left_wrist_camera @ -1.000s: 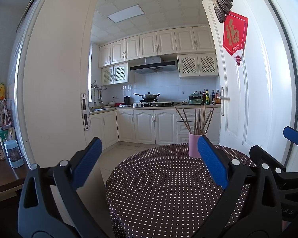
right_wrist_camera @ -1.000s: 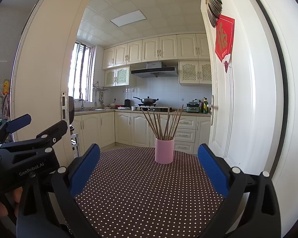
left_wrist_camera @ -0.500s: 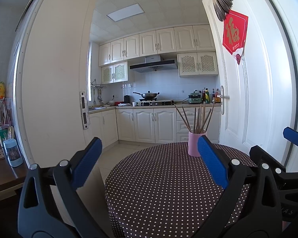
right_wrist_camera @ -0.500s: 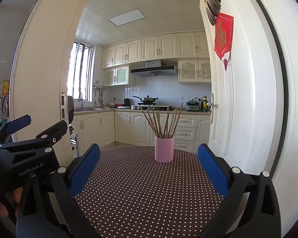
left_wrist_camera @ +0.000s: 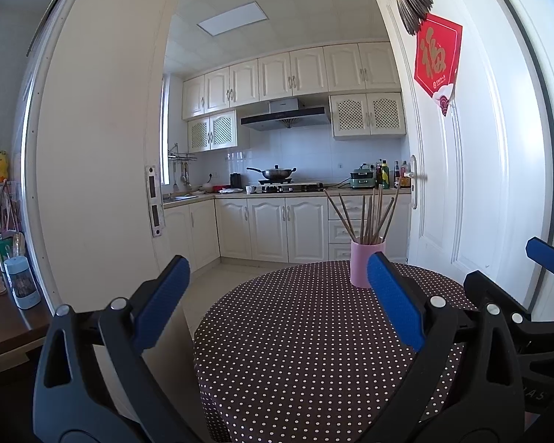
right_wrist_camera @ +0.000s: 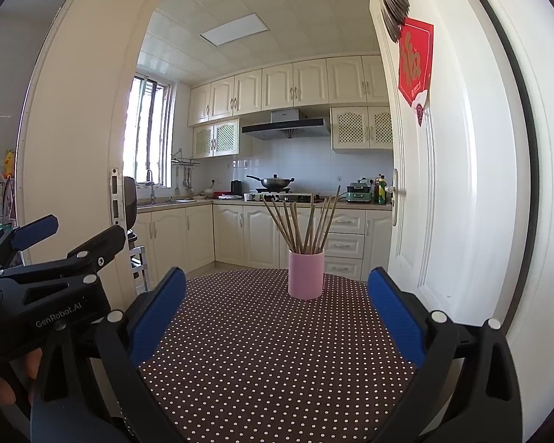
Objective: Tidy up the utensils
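Straight ahead of the right gripper (right_wrist_camera: 277, 317), centred between its blue-padded jaws and beyond their tips, a pink cup (right_wrist_camera: 305, 275) stands upright on the round worktop (right_wrist_camera: 262, 350) with its brown, white-dotted cloth. A bundle of brown chopsticks (right_wrist_camera: 303, 225) fans out of the cup's mouth, leaning left and right. The right jaws are spread wide and hold nothing; only bare dotted cloth lies between them.

Seen from the left gripper (left_wrist_camera: 279, 302), the same pink cup (left_wrist_camera: 362, 264) sits just behind the tip of the right-hand jaw, which overlaps its lower right edge in the view, so the cup is off to that side rather than centred. The chopsticks (left_wrist_camera: 365, 217) rise above that jaw tip. The left jaws are likewise spread wide and empty, with the worktop (left_wrist_camera: 299, 350) edge and pale floor showing between them.

Each gripper shows at the edge of the other's view, side by side and apart. In the right wrist view a person's fingers (right_wrist_camera: 3, 376) wrap the left gripper's black body at the lower left. Beyond the worktop a white door (right_wrist_camera: 443, 184) with a red hanging stands open onto a kitchen.
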Motion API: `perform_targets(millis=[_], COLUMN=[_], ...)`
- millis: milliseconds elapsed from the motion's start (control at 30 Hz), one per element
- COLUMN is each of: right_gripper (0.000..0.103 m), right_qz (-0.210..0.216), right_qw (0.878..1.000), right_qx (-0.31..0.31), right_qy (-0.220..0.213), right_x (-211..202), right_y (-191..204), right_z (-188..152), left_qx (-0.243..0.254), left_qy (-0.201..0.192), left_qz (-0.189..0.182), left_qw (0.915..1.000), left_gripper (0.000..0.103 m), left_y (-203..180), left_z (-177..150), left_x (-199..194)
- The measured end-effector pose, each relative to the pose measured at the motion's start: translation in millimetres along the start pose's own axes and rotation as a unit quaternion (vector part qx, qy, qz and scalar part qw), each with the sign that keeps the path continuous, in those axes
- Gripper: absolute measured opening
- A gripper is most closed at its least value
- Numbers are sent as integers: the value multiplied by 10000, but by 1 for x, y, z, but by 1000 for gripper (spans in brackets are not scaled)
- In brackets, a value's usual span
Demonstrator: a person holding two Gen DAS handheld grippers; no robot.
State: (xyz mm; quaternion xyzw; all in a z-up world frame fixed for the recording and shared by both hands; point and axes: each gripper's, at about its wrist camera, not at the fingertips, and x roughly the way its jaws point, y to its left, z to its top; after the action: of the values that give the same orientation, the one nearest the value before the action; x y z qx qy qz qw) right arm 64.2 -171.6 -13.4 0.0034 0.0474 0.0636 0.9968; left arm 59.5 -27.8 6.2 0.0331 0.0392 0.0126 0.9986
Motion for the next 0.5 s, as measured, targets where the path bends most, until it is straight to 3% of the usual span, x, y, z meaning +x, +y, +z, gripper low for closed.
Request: perform_targets(millis=[500], right_gripper=[95], right_qz=[86], right_qw=[9999], right_qx=[11], right_qy=[89], right_x=[21], right_y=[1], right_z=[1], left_qx=[50], left_qy=[88], left_qz=[42], left_qw=[9999], left_gripper=[95], left_y=[-1], left_z=[2], left_x=[26])
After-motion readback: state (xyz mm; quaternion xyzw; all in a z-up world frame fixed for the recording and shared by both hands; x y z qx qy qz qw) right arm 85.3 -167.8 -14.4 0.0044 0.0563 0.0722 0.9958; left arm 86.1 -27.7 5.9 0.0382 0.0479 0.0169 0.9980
